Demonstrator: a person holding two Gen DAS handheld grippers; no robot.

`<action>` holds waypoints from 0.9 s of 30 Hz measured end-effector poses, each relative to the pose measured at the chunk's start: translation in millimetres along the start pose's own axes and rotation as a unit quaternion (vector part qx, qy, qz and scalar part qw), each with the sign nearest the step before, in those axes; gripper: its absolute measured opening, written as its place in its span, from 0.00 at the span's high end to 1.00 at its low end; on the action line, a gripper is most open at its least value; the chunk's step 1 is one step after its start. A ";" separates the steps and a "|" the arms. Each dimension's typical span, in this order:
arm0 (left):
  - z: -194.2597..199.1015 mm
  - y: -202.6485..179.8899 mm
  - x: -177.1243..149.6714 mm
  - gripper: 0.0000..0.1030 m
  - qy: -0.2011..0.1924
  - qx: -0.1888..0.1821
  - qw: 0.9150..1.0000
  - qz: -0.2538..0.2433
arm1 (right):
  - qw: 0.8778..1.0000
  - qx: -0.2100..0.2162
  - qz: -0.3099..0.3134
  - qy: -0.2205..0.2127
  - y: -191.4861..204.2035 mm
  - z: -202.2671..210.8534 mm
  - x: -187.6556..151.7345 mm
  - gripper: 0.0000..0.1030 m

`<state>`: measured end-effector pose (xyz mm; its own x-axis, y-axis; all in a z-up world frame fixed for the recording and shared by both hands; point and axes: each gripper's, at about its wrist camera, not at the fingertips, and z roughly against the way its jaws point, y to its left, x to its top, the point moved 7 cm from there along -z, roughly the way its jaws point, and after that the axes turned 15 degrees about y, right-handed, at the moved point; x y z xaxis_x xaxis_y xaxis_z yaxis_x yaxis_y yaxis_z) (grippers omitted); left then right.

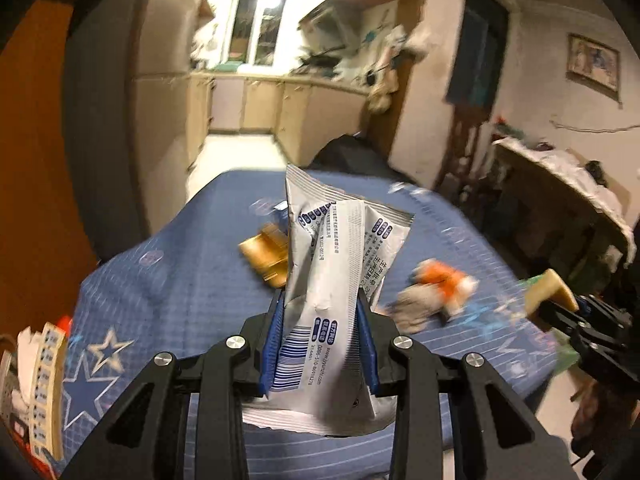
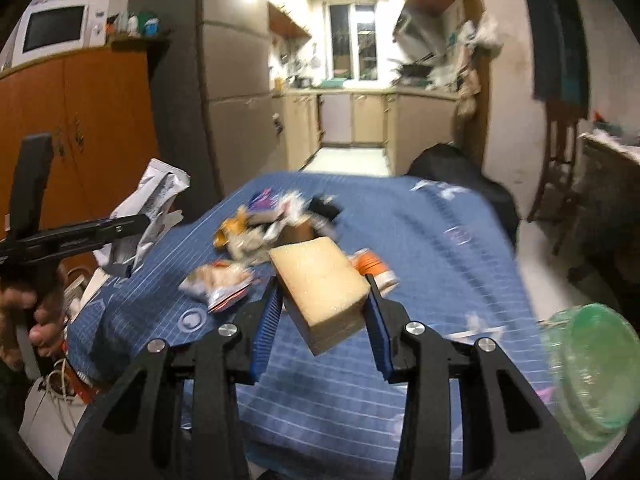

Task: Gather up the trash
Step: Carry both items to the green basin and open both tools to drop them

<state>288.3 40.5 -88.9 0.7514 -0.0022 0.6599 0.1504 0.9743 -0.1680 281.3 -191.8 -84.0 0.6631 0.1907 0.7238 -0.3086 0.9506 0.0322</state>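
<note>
My left gripper (image 1: 320, 304) is shut on a crumpled silver wrapper (image 1: 332, 280) with blue print and a barcode, held upright above the blue table cloth (image 1: 180, 280). My right gripper (image 2: 324, 292) is shut on a tan sponge-like block (image 2: 320, 288), tilted, above the same cloth (image 2: 440, 240). Each gripper shows in the other's view: the right one with its block (image 1: 548, 292) at the right, the left one with its wrapper (image 2: 148, 208) at the left. Loose trash lies on the cloth: a gold wrapper (image 1: 266, 256), an orange and white wrapper (image 1: 444, 284), and a pile of wrappers (image 2: 276, 220).
A green lidded container (image 2: 592, 368) sits at the table's right front corner. A black bag (image 2: 460, 172) rests at the table's far edge. An orange cabinet (image 2: 80, 128) with a microwave (image 2: 56, 28) stands to the left. A kitchen opens behind. A cluttered box (image 1: 36, 380) sits at lower left.
</note>
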 end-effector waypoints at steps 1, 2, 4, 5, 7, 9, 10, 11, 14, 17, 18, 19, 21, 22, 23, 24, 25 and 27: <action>5.8 -19.1 6.4 0.67 -0.008 -0.011 1.000 -0.010 | 1.000 -0.011 -0.007 -0.007 -9.3 9.4 2.5 0.62; 9.0 -34.2 9.8 0.67 -0.012 -0.019 1.000 -0.019 | 0.999 -0.025 -0.014 -0.015 -20.4 20.2 5.0 0.62; 12.1 -70.5 18.4 0.67 -0.015 -0.035 0.999 -0.037 | 0.998 -0.048 -0.028 -0.023 -41.0 35.9 8.0 0.62; 12.4 -87.1 22.3 0.67 -0.016 -0.041 0.998 -0.046 | 0.997 -0.063 -0.040 -0.028 -57.5 47.1 9.6 0.62; 11.9 -128.9 30.8 0.67 -0.020 -0.060 0.996 -0.067 | 0.994 -0.087 -0.058 -0.036 -83.8 64.3 9.9 0.62; 7.1 -166.7 36.8 0.67 -0.018 -0.076 0.993 -0.085 | 0.990 -0.112 -0.076 -0.039 -112.1 79.6 9.4 0.62; 2.9 -184.4 38.1 0.67 -0.014 -0.084 0.992 -0.091 | 0.988 -0.122 -0.084 -0.039 -125.1 85.9 8.4 0.62; -1.5 -203.4 40.3 0.67 -0.009 -0.092 0.991 -0.098 | 0.986 -0.133 -0.092 -0.038 -138.4 92.0 7.3 0.62; -19.4 -261.5 44.5 0.67 0.006 -0.110 0.987 -0.121 | 0.979 -0.163 -0.120 -0.029 -184.5 107.2 0.9 0.62; -39.8 -319.7 47.4 0.67 0.029 -0.133 0.981 -0.140 | 0.972 -0.180 -0.152 -0.007 -232.9 113.1 -9.3 0.62; -46.4 -330.1 48.7 0.67 0.034 -0.137 0.980 -0.143 | 0.970 -0.181 -0.159 0.000 -243.2 112.0 -12.2 0.62; -54.9 -350.1 49.3 0.67 0.045 -0.146 0.976 -0.153 | 0.969 -0.183 -0.166 0.009 -254.3 111.9 -16.6 0.62; -70.0 -384.2 50.6 0.67 0.059 -0.153 0.972 -0.165 | 0.966 -0.183 -0.182 0.030 -278.6 107.6 -24.4 0.62; -78.3 -401.6 50.5 0.66 0.067 -0.157 0.970 -0.173 | 0.964 -0.180 -0.193 0.042 -292.2 104.1 -28.8 0.62; -87.0 -418.6 50.8 0.66 0.075 -0.162 0.967 -0.181 | 0.961 -0.179 -0.205 0.052 -305.5 101.8 -33.4 0.62; -98.2 -431.8 51.2 0.66 0.083 -0.164 0.965 -0.186 | 0.959 -0.177 -0.212 0.061 -314.2 100.7 -37.4 0.62; -108.2 -446.8 49.9 0.66 0.093 -0.168 0.963 -0.191 | 0.957 -0.174 -0.220 0.071 -323.0 96.0 -40.8 0.62; -130.9 -473.2 46.9 0.66 0.117 -0.176 0.957 -0.199 | 0.953 -0.169 -0.235 0.095 -343.2 88.4 -51.7 0.62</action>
<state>336.5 -450.1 -74.4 0.7064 -0.4476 0.5483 0.6304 0.7501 -0.1999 292.6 -549.5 -71.5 0.7959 -0.2641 0.5448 0.2680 0.9606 0.0742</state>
